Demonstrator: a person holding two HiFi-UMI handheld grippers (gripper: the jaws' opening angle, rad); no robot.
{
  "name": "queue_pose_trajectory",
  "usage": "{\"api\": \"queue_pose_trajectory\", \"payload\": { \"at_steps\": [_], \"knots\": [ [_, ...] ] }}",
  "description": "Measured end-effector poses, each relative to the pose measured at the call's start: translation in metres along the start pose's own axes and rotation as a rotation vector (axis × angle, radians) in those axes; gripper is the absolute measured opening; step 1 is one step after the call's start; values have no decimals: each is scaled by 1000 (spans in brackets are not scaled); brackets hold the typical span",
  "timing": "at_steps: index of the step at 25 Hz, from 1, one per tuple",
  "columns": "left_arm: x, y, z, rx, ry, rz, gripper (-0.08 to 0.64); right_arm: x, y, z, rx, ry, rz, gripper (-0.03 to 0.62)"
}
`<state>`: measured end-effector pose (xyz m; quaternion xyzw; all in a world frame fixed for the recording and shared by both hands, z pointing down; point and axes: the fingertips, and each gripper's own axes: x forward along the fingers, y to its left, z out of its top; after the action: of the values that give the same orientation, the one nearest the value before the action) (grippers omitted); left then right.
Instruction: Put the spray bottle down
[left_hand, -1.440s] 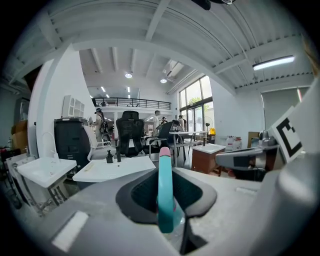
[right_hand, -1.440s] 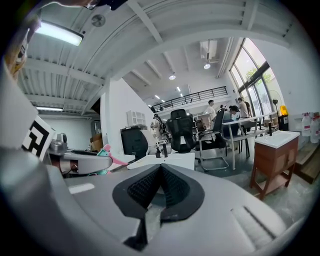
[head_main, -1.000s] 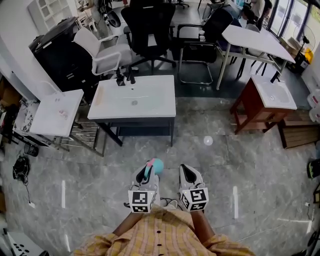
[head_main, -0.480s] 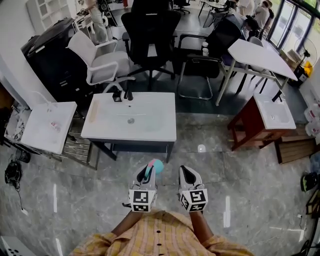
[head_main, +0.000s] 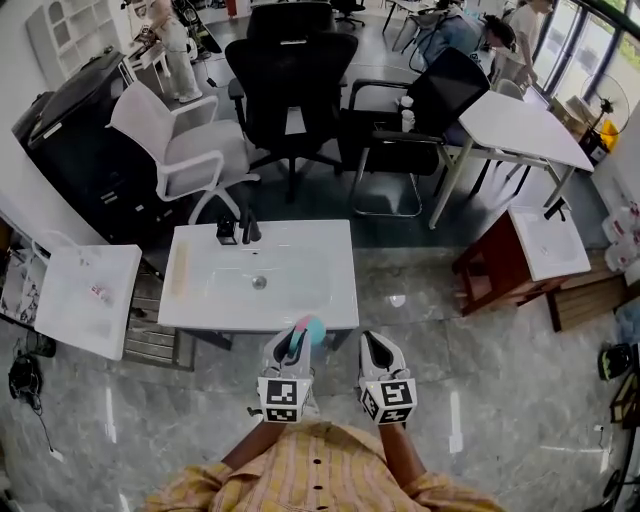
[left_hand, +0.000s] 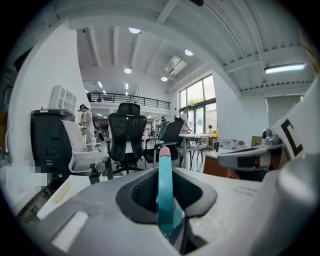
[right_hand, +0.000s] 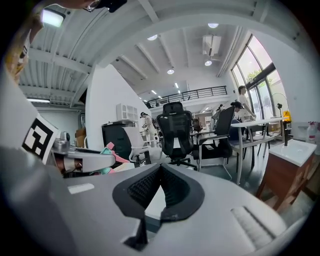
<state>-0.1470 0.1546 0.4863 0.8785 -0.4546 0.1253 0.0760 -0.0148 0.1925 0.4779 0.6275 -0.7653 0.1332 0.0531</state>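
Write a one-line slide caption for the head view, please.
Left gripper holding a teal spray bottle, right gripper shut and empty, both facing a white washbasin in an office.

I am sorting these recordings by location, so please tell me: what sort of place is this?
Probably an open office used as a test space: black office chairs and a white desk stand at the back, and several free-standing washbasins stand on the polished stone floor.
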Motion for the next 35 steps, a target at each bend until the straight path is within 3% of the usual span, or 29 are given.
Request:
{"api": "queue_pose_trajectory", "payload": {
  "at_steps": [11,21,35],
  "knots": [
    [63,59,26,14,21,-42,71,86,-7,35,9,7,-51,0],
    [93,76,14,3,45,-49,71,120,-13,33,12,17,-62,0],
    [154,66,26,-34,60,66,71,174,-68,48,-6,33,78,0]
  ]
}}
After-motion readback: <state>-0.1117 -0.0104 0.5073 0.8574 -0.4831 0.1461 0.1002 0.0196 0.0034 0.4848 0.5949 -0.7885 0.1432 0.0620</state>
